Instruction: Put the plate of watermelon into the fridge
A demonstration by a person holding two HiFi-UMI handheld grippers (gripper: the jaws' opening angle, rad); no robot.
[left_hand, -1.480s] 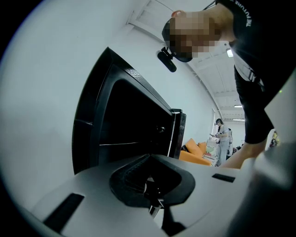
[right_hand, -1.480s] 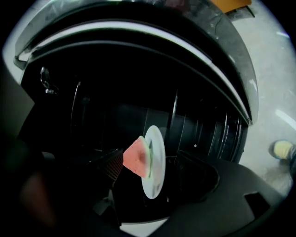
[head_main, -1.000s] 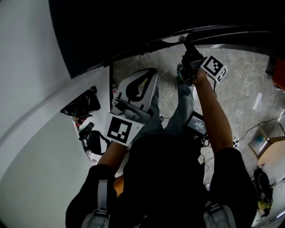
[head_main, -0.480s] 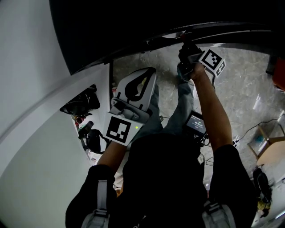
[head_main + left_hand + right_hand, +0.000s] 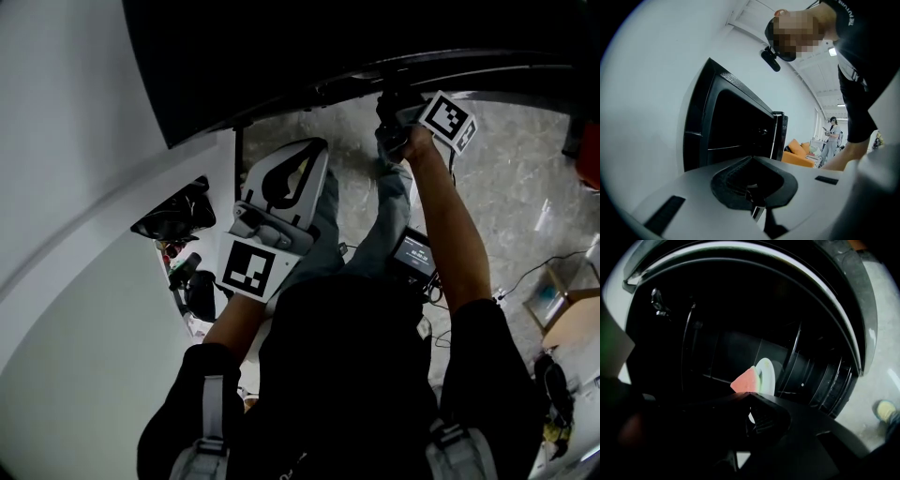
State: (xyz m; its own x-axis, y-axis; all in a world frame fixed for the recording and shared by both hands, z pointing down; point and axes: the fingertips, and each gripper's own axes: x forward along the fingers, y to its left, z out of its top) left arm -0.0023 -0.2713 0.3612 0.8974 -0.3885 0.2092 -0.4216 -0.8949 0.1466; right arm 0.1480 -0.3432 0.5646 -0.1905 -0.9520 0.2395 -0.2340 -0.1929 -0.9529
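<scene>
The right tool [image 5: 751,397] is clamping shut on the rim of the white plate [image 5: 768,374]. The plate is carrying a watermelon wedge [image 5: 743,381] and is being held within the dark fridge [image 5: 717,329] interior. The left tool [image 5: 751,160] is pointing at the fridge from outside, with its jaws resting together on nothing. The darkness is hiding whether the plate is resting on a shelf. Grey marbled floor [image 5: 506,178] is showing beside the fridge. A white wall [image 5: 656,84] is flanking the fridge, and an orange sofa [image 5: 802,155] is standing beyond it.

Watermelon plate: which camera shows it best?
The right gripper view: the white plate and pink watermelon slice show beyond its shut jaws, against the dark fridge. Head view and left gripper view show neither.
</scene>
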